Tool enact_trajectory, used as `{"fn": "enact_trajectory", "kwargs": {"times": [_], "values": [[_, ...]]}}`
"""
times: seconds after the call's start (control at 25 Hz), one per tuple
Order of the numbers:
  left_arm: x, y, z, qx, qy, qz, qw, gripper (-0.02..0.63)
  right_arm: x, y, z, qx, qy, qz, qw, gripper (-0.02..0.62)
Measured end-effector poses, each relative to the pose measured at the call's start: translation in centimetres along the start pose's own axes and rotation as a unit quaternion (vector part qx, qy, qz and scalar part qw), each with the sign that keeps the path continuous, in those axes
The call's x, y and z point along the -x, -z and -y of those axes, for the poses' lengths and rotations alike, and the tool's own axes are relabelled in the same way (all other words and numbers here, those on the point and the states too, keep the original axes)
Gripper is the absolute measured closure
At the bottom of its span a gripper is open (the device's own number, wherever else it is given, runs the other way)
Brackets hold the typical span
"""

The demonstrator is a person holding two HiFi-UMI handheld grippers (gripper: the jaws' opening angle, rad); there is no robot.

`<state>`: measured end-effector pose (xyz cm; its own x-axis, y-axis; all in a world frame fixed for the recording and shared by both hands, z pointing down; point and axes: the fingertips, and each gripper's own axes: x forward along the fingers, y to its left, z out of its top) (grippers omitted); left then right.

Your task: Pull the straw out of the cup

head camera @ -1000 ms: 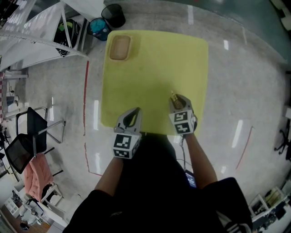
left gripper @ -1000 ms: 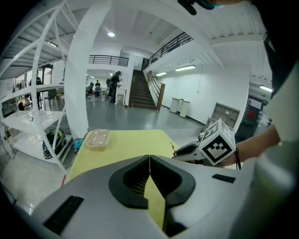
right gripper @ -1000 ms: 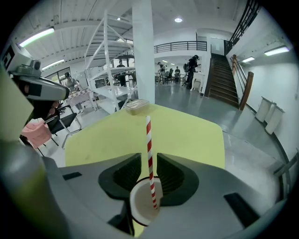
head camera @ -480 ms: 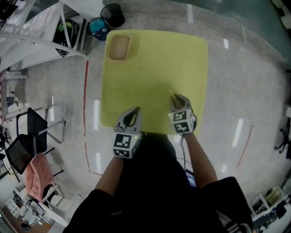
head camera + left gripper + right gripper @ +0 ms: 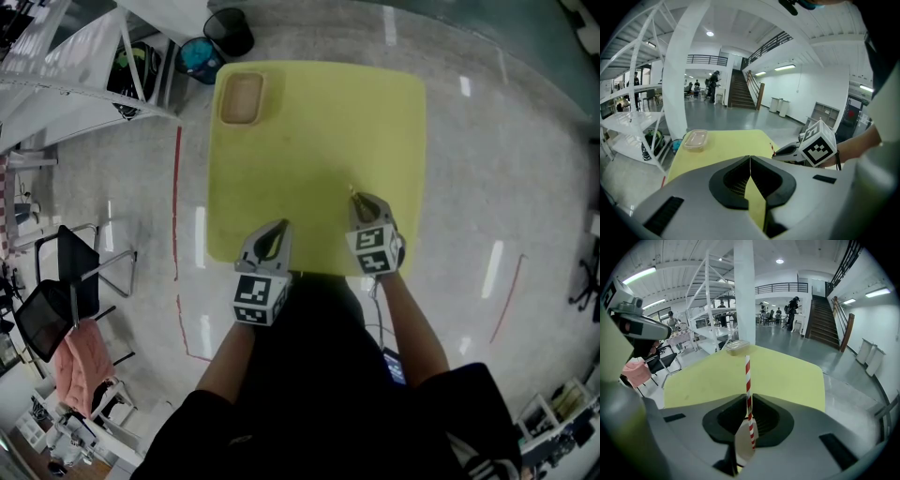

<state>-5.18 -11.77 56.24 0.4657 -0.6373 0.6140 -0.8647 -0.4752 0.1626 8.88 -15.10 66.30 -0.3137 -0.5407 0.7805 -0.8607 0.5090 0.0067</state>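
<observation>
Plainly, right gripper [image 5: 749, 398], jaws just closing, pinches the one striped straw [image 5: 747, 373] standing in one cup [image 5: 742, 444] beneath; left gripper [image 5: 750, 161] pressed together, empty; one lidded box [image 5: 695, 139] far ahead.

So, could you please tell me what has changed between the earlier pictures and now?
The right gripper has just been closing its jaws and now pinches the straw, which stands upright between them. Neither hand has shifted over the yellow table. The left gripper stays shut and empty, and the container sits in the same far corner.
</observation>
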Motion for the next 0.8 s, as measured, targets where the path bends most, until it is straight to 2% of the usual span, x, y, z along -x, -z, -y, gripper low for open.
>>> {"fn": "enact_trajectory", "kwargs": {"times": [0.8], "values": [[-0.4,-0.3,1.2,-0.013,0.01,-0.001,0.9999,0.561,0.6,0.5,0.0,0.005,-0.004,0.017,1.0,0.561]]}}
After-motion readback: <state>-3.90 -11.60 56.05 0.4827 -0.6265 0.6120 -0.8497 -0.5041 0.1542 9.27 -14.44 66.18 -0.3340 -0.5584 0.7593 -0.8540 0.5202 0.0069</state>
